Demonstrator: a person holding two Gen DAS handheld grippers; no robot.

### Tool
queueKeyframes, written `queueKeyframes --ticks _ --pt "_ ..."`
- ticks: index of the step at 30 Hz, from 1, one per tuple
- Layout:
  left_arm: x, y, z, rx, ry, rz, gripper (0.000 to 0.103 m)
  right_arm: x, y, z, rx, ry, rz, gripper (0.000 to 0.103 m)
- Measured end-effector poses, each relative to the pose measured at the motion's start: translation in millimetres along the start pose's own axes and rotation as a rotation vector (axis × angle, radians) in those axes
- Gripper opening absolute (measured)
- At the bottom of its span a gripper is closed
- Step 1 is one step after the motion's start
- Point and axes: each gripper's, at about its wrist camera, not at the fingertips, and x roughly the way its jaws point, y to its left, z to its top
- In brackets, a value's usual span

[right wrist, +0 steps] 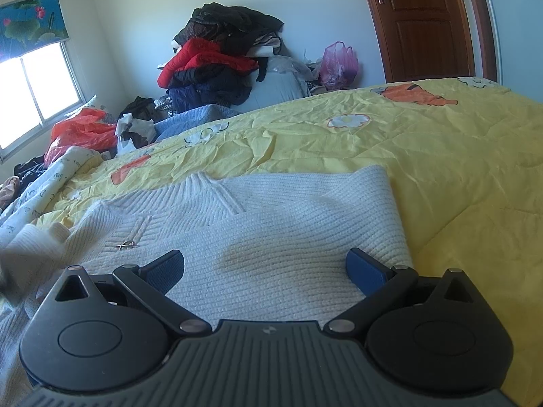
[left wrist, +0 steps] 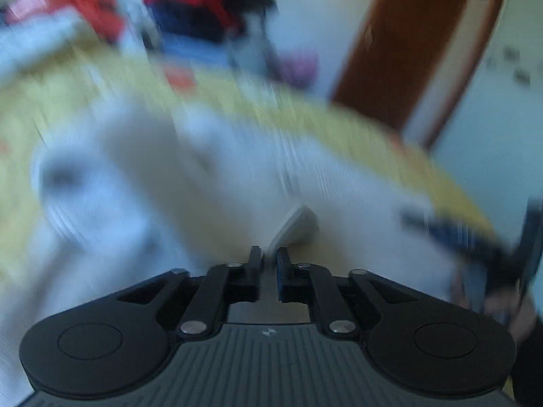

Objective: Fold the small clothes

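Left gripper [left wrist: 269, 254] nearly shut, pinching white knit fabric, right gripper [right wrist: 264, 268] wide open over the white ribbed knit sweater [right wrist: 271, 224] flat on yellow quilt [right wrist: 441, 156]; carry sleeve across smoothly, keep body pinned.

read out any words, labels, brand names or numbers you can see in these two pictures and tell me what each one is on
No text can be read in either view.
Patterned white fabric at the left edge of the bed: small dark marks that may be writing, too small to read.
Right gripper body: a small pale emblem, no letters.
Left gripper body: the same kind of emblem, no letters; the rest of that view is too blurred to show any text.
White knit sweater: no label showing.
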Motion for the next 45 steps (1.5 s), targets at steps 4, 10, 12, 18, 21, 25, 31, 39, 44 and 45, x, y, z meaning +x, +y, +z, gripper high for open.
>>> queueKeyframes --ticks 4,10,12,18,21,25,31,39,44,45 --pt "-19 -2 -10 0.032 -0.048 -0.069 0.063 -1 -1 0 0.011 -0.004 0.007 0.1" --pt "-41 31 -19 -0.019 -0.105 -0.02 0.066 -1 -3 -1 0.022 -0.009 0.015 0.1" --pt "-41 47 -28 -0.087 -0.078 -0.019 0.066 -1 -2 -1 0.018 -0.008 0.012 0.1" --pt "-38 44 -45 -0.047 -0.128 -0.022 0.08 2 4 -1 -0.017 0.006 -0.017 0.1" --pt "-35 34 -44 0.013 -0.117 -0.006 0.086 2 22 4 -0.07 0.05 -0.089 0.102" --pt "-37 42 -46 -0.013 -0.123 -0.024 0.086 -19 44 13 0.066 0.055 0.097 0.102" --pt "-37 45 -48 -0.024 -0.127 -0.033 0.086 1 67 3 0.283 0.317 0.406 0.09" --pt "-38 45 -48 -0.037 -0.131 -0.043 0.087 16 81 -14 0.351 0.392 0.45 0.083" --pt "-38 45 -49 -0.042 -0.133 -0.047 0.087 31 98 -11 0.353 0.429 0.478 0.075" --pt "-38 45 -49 -0.043 -0.133 -0.047 0.087 34 102 -11 0.346 0.438 0.48 0.066"
